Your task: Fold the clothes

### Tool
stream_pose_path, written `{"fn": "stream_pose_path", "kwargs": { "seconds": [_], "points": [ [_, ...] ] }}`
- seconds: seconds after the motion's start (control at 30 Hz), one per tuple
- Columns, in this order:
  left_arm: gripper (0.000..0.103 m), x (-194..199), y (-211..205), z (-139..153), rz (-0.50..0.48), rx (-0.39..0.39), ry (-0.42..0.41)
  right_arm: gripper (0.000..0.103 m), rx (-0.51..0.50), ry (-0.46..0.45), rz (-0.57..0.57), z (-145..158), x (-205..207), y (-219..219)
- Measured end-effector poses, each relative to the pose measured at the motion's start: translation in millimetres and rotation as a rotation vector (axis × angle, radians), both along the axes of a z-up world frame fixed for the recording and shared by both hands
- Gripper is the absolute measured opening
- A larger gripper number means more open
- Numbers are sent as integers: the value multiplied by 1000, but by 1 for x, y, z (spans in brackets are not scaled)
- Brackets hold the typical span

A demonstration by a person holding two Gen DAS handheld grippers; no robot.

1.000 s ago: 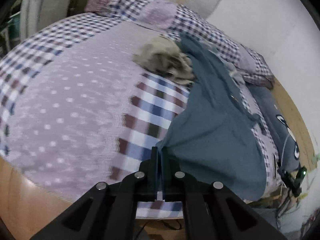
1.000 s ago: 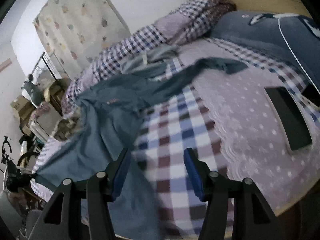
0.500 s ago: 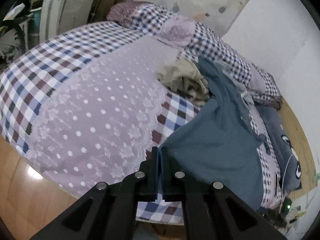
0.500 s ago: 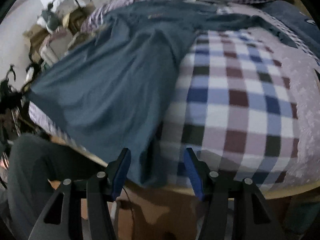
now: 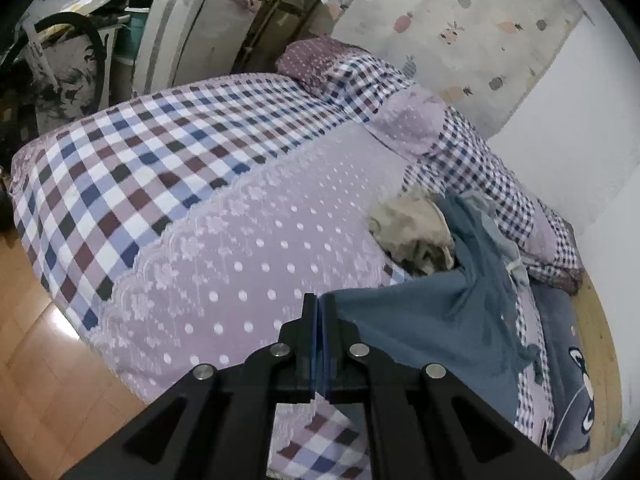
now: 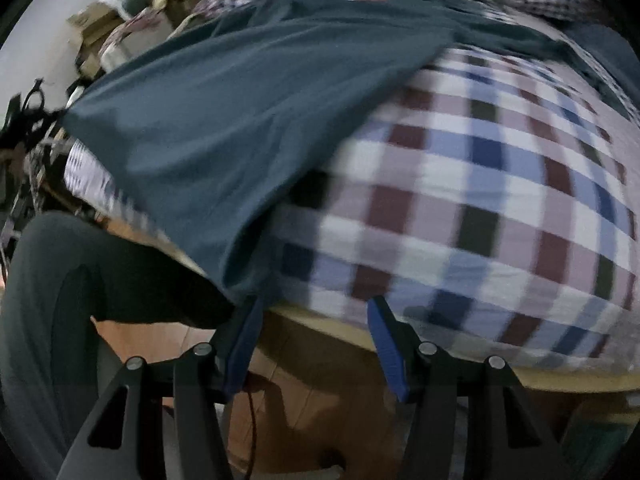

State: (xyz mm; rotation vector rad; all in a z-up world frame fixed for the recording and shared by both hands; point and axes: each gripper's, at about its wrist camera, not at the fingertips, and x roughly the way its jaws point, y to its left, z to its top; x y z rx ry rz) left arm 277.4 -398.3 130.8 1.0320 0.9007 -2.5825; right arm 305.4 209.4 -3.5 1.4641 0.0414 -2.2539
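A teal long-sleeved shirt (image 5: 432,328) lies spread across the checked and dotted bedspread (image 5: 248,232). My left gripper (image 5: 319,308) is shut on one corner of the shirt's hem, low over the bed. In the right wrist view the same shirt (image 6: 240,120) drapes over the bed's near edge. My right gripper (image 6: 315,305) stands open at that edge, its blue pads (image 6: 382,328) apart. The shirt's other hem corner (image 6: 248,276) hangs just above the left finger, not pressed between the pads.
A crumpled beige garment (image 5: 412,236) lies beside the shirt's collar end. Checked pillows (image 5: 472,148) line the wall side, with a dark blue bear cushion (image 5: 576,364) beyond. Boxes and clutter (image 5: 192,32) stand past the bed. A person's dark trouser leg (image 6: 60,280) is by the bed edge.
The left gripper drew the hem corner sideways, stretching the shirt flatter. The right gripper tipped down and sank to the bed's edge, close to the shirt's other hem corner.
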Motion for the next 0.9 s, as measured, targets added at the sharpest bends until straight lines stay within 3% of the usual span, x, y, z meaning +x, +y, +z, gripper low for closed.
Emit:
{"fn": "stream_pose_path", "kwargs": {
  "seconds": [0.2, 0.53, 0.57, 0.6, 0.63, 0.77, 0.9],
  "points": [
    [0, -8, -3, -3, -7, -3, -22, 41, -4, 23, 41, -5, -1, -16],
    [1, -2, 0, -11, -32, 28, -29, 39, -50, -24, 90, -23, -14, -36],
    [0, -1, 1, -10, -36, 30, -28, 28, -60, -31, 101, -25, -16, -41],
    [1, 0, 2, -10, -41, 32, -27, 8, -62, -35, 113, -26, -16, -44],
    [1, 2, 3, -9, -48, 34, -27, 5, -49, -33, 113, -25, -15, -45],
    [0, 8, 14, -3, -92, 47, -32, 5, -28, -20, 80, -8, -12, -32],
    [0, 19, 35, 7, -173, 79, -21, 4, -89, 14, -24, 30, -5, 12]
  ]
}}
